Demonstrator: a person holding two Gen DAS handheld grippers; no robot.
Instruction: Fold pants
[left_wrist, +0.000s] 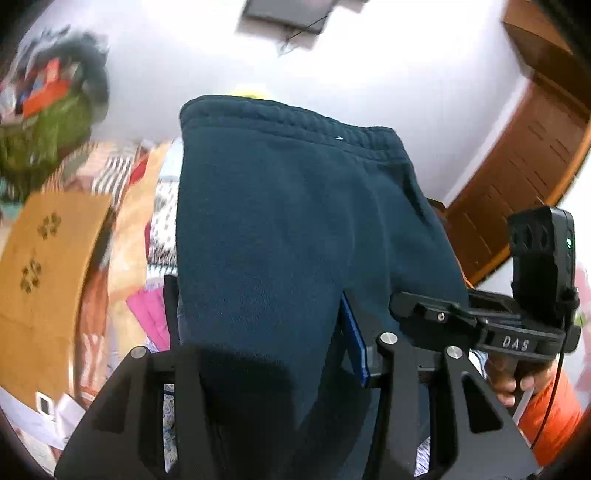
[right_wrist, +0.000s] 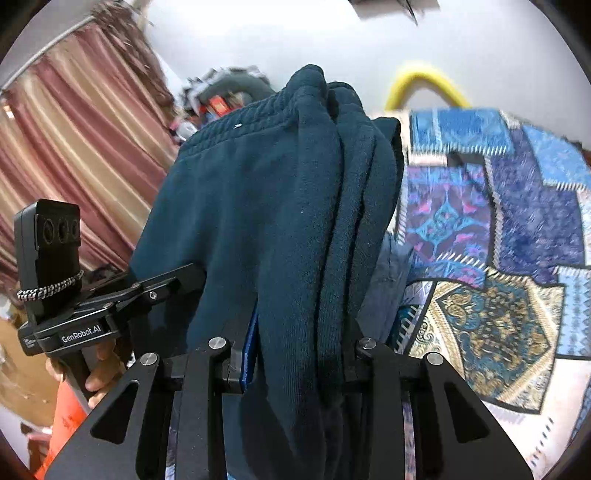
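Dark teal fleece pants (left_wrist: 280, 229) hang lifted in the air, waistband up, and fill the middle of both views (right_wrist: 280, 221). My left gripper (left_wrist: 273, 350) is shut on the cloth; the fabric hides its fingertips. My right gripper (right_wrist: 299, 347) is shut on a folded, bunched edge of the same pants, several layers thick. The right gripper also shows in the left wrist view (left_wrist: 480, 325) at the pants' right side, and the left gripper shows in the right wrist view (right_wrist: 110, 314) at their left side.
A patchwork blue and gold bedspread (right_wrist: 498, 258) lies to the right below. A cardboard box (left_wrist: 48, 266) and mixed cloths lie at left. A wooden door (left_wrist: 524, 177), striped curtains (right_wrist: 74, 147) and a yellow tube (right_wrist: 421, 81) stand behind.
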